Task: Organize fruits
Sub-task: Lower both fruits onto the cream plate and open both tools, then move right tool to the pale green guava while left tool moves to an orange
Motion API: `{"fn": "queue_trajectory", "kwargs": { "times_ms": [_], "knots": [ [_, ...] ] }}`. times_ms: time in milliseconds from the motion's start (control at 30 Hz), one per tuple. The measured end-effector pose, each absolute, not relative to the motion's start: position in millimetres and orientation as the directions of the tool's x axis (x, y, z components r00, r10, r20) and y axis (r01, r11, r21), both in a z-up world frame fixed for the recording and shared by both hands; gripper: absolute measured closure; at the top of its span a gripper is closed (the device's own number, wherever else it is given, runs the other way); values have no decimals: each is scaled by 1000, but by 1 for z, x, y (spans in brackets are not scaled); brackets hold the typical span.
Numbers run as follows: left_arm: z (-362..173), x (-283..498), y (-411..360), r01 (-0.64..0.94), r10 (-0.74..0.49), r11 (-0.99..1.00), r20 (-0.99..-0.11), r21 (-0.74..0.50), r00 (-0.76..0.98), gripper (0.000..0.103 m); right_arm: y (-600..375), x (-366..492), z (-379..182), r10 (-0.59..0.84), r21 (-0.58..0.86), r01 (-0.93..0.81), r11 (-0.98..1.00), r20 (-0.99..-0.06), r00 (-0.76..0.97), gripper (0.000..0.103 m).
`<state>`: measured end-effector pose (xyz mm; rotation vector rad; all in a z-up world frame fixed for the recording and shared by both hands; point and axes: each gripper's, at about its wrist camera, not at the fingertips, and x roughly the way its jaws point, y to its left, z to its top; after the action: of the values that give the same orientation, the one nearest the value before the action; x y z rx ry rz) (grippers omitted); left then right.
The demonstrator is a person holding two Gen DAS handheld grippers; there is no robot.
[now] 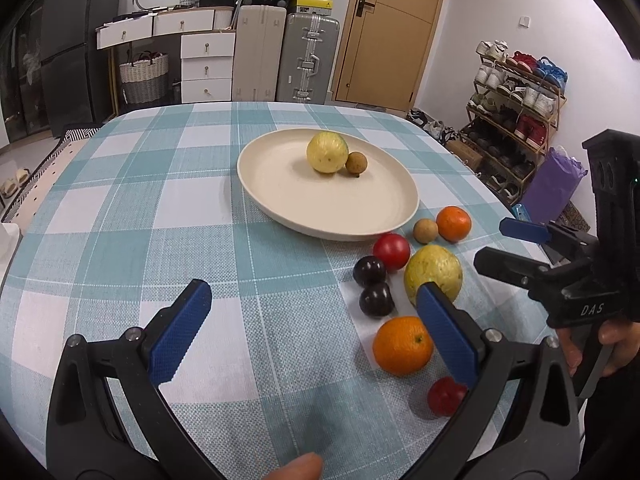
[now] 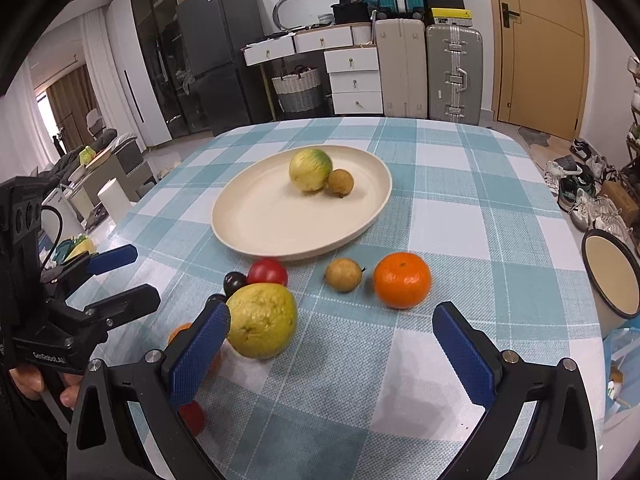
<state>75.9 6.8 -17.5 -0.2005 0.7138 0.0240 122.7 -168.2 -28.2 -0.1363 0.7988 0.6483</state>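
Observation:
A cream plate (image 1: 280, 200) (image 2: 256, 224) holds a yellow-green fruit (image 1: 327, 151) (image 2: 310, 169) and a small brown one (image 1: 356, 163) (image 2: 341, 182). In front of the plate, on the checked cloth, lie a yellow guava (image 1: 436, 268) (image 2: 264, 320), a mandarin (image 1: 453, 223) (image 2: 402, 279), a brown longan (image 1: 425, 231) (image 2: 343, 275), a red tomato (image 1: 392, 251) (image 2: 267, 272), two dark plums (image 1: 370, 270), an orange (image 1: 402, 345) and another red fruit (image 1: 444, 396). My left gripper (image 1: 316, 328) is open over bare cloth left of the pile. My right gripper (image 2: 332, 344) is open, the guava by its left finger.
The table's rounded far edge (image 1: 248, 104) faces suitcases, drawers and a door. A shoe rack (image 1: 516, 112) stands at the right. An enamel mug (image 2: 612, 276) sits near the table's right edge. A hand (image 1: 600, 344) holds the right gripper's handle.

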Motion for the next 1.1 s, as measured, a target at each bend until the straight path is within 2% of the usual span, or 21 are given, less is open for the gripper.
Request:
{"fn": "queue_trajectory", "kwargs": {
  "times_ms": [167,533,1100],
  "knots": [
    [-21,73,8,-92,-60,976,-653,-195,755,1,-166,119,-33,484,121,-590,798,-712,509,0],
    [-22,73,-7,-60,-27,992,-641,-113,767,1,-159,118,-40,483,122,-603,788,-730,483,0],
    [-29,80,3,-61,-68,983,-663,-170,746,1,-144,118,-55,469,113,-628,770,-767,437,0]
  ]
}}
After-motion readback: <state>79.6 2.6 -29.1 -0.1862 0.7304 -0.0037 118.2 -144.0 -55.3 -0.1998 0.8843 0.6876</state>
